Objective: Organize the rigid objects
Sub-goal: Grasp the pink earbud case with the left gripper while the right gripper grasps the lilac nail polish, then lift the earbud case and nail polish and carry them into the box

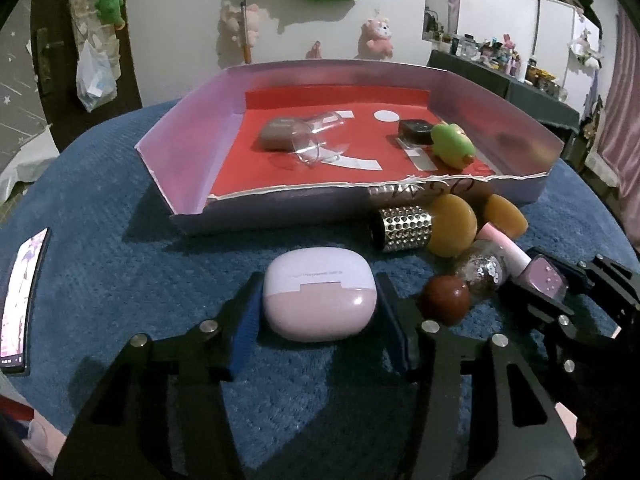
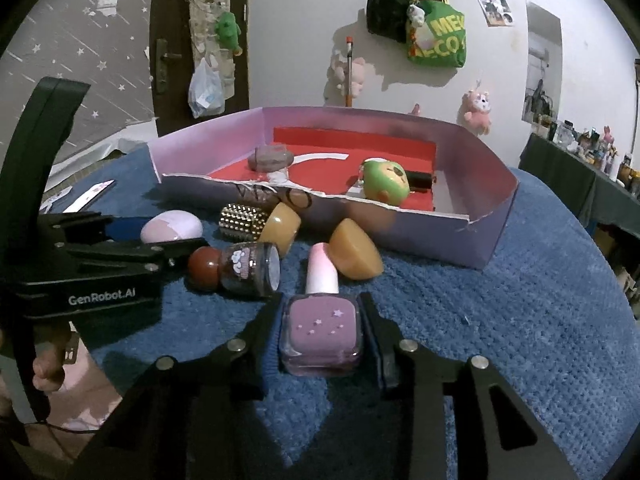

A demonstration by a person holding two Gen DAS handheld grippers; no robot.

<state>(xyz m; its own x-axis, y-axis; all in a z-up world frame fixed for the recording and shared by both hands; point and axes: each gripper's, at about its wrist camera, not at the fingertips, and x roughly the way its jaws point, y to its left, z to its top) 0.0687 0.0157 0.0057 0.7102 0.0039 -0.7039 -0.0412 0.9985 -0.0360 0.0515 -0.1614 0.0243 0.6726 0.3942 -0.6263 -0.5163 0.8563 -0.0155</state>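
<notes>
Both tongs are gripping at once — the left tongs [image 1: 318, 312] are pinching the lilac earbud case [image 1: 319, 302], the right tongs [image 2: 322, 334] the purple polish bottle [image 2: 322, 330], both on the blue worktop [image 2: 500, 320] — next, probably lifting toward the box [image 1: 192, 120] at twelve o'clock.

On the side of my left gripper [image 2: 120, 246] I read "GenRobot.AI" in white letters. The green bag [image 2: 438, 40] hanging on the wall shows yellow letters, "ME" above "ECO", the rest cut off. The front wall of the box [image 2: 360, 220] carries large thin letters; only an "O" is clear to me.
</notes>
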